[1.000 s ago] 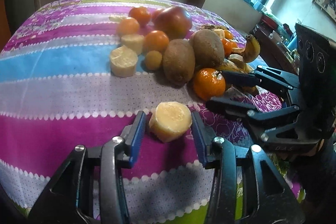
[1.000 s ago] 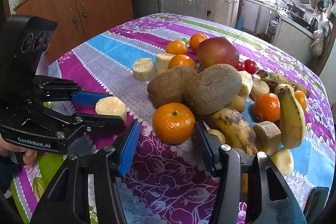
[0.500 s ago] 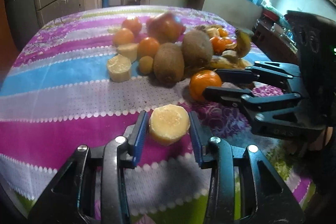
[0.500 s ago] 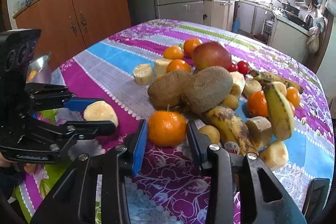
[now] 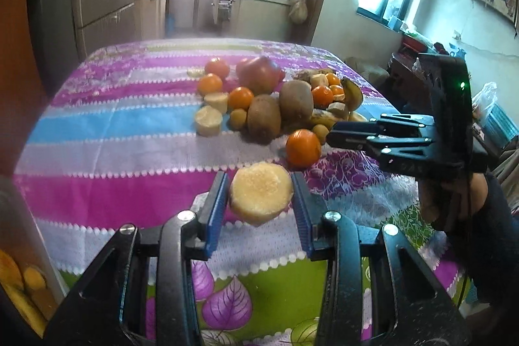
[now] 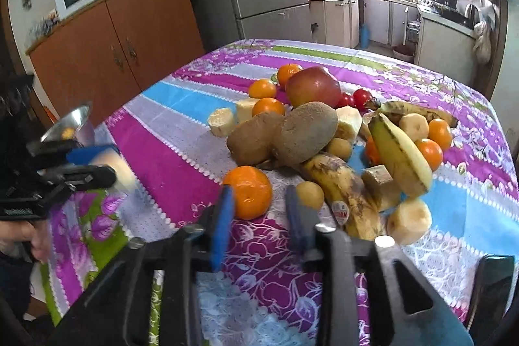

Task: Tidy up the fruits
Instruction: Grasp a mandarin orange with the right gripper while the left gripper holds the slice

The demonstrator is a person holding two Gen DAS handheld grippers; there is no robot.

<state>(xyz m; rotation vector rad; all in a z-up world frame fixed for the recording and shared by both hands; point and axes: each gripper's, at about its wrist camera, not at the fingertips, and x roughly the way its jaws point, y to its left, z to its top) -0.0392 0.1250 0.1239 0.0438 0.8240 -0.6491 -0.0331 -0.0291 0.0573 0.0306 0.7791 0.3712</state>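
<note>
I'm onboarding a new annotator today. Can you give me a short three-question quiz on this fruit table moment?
1. True or false: the left claw grips a pale cut banana piece clear of the tablecloth.
2. Which fruit sits between the right claw fingers? A) kiwi B) orange C) tomato
3. Fill in: the two brown fuzzy fruits beside the red apple are ____.

Key: 1 true; 2 B, though the fingers look apart from it, not clamped; 3 kiwis.
</note>
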